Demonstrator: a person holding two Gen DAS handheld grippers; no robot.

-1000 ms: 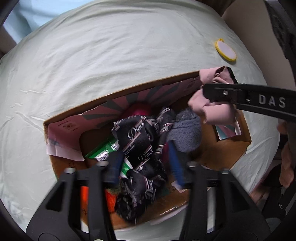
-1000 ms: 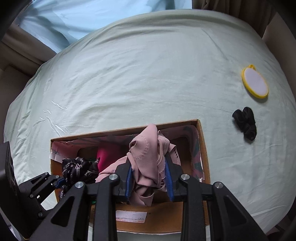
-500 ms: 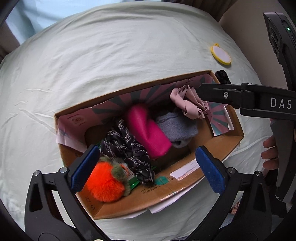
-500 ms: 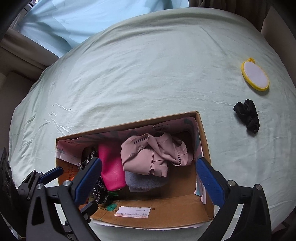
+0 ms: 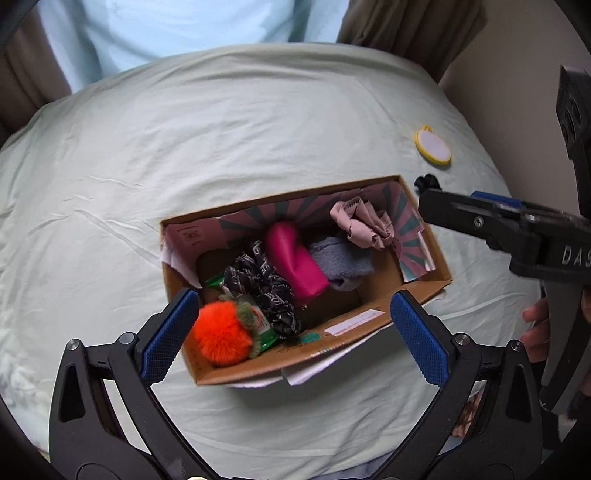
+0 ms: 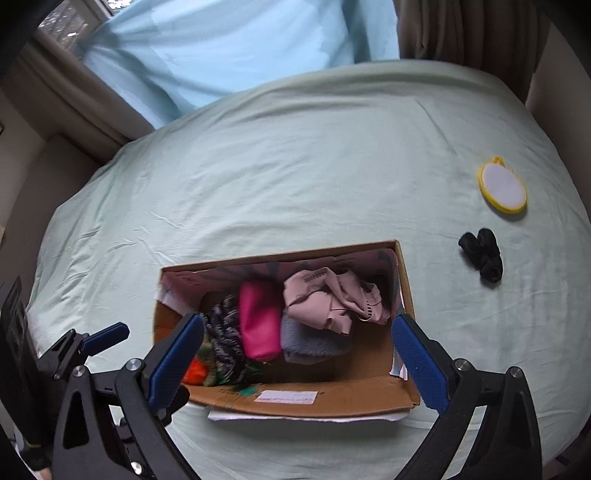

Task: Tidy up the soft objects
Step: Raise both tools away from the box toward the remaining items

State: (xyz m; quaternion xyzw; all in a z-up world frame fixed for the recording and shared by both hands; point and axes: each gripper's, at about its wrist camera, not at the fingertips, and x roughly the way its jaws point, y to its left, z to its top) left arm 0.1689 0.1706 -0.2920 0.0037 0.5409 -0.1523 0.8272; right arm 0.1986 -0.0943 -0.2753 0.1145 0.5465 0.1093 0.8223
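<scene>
An open cardboard box [image 5: 325, 334] [image 6: 325, 400] lies on a pale green bed. Inside are a crumpled pink cloth [image 5: 364, 225] [image 6: 332, 297], a grey fleece piece [image 5: 341, 262] [image 6: 312, 341], a magenta pouch [image 5: 293, 260] [image 6: 258, 325], a black patterned scarf [image 5: 262, 282] [image 6: 223, 338] and an orange pompom [image 5: 221, 332] [image 6: 194, 371]. My left gripper [image 5: 291, 334] is open and empty above the box's near side. My right gripper [image 6: 295, 356] is open and empty above the box.
A black rolled sock pair [image 6: 482, 253] [image 5: 424, 181] lies on the sheet right of the box. A yellow-rimmed round disc [image 6: 502, 190] [image 5: 433, 144] lies farther back right. Curtains [image 6: 461, 29] and a light blue drape [image 6: 240, 48] stand behind the bed.
Both grippers opened and rose away from the box. The right one let the pink cloth drop into the box; the left one let go of the black scarf.
</scene>
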